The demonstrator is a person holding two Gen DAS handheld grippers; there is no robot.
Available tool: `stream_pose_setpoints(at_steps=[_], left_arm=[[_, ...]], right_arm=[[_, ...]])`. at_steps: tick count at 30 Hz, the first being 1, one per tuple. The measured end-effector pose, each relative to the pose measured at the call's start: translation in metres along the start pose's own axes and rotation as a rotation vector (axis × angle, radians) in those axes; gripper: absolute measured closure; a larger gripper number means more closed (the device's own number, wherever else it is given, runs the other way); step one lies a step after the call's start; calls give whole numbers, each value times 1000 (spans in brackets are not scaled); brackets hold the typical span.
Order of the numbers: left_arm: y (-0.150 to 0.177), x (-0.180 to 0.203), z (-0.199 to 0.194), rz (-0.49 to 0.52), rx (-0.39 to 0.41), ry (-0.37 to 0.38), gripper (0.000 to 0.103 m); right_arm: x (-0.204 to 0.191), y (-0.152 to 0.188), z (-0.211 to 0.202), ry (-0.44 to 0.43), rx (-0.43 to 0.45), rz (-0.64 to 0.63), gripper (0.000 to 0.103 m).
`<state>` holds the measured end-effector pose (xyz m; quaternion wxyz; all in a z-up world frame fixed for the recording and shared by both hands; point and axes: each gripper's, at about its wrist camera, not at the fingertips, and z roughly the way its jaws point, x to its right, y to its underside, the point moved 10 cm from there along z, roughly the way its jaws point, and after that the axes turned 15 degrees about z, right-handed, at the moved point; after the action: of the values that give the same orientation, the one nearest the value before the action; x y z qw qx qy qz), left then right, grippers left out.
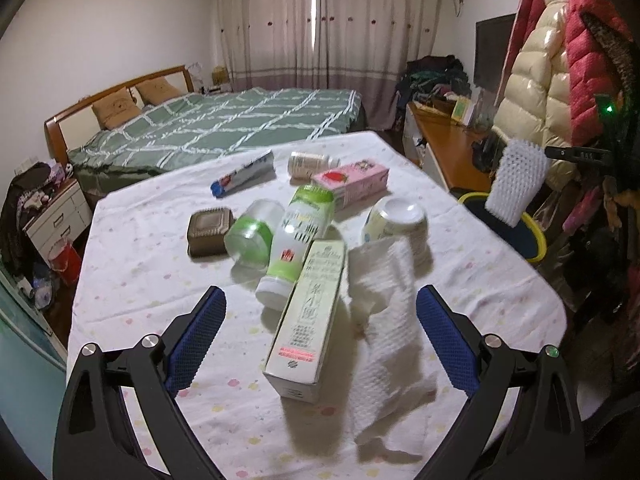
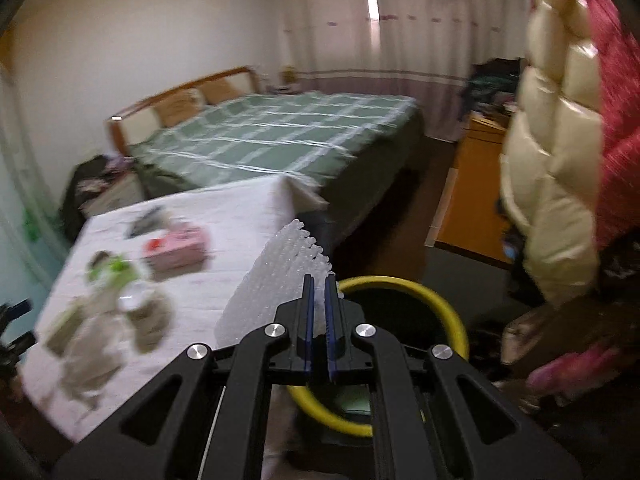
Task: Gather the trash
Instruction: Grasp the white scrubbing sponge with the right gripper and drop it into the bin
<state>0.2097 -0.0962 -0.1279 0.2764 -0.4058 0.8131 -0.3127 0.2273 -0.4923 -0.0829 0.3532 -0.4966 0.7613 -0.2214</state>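
Observation:
Trash lies on the white-clothed table [image 1: 132, 248]: a white paper towel [image 1: 384, 320], a long cream box [image 1: 310, 316], a green-and-white bottle [image 1: 294, 240], a clear cup [image 1: 252, 236], a brown tray [image 1: 210, 230], a paper bowl [image 1: 398, 222], a pink carton [image 1: 352, 182], a can [image 1: 312, 164] and a tube [image 1: 244, 178]. My left gripper [image 1: 320, 320] is open above the box and towel. My right gripper [image 2: 319, 284] is shut on a white bubble-wrap sheet [image 2: 272, 280], held over a yellow-rimmed black bin [image 2: 448, 308]. The sheet [image 1: 516, 180] and bin [image 1: 538, 236] also show in the left wrist view.
A green-quilted bed [image 1: 224, 128] stands behind the table. Hanging puffer coats [image 1: 536, 80] and a wooden desk [image 1: 452, 144] are to the right. A nightstand [image 1: 56, 216] and a red bucket [image 1: 64, 260] are on the left.

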Motion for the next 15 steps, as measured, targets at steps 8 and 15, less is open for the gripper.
stream_pose_setpoints(at_steps=[8,15], left_arm=[[18,-6,29,-20,-61,8,19],[22,-7,46,-19,-100,18,26]], right_arm=[[55,29,67,133,-123,64,96],[58,44,79,121,-153,102,95]])
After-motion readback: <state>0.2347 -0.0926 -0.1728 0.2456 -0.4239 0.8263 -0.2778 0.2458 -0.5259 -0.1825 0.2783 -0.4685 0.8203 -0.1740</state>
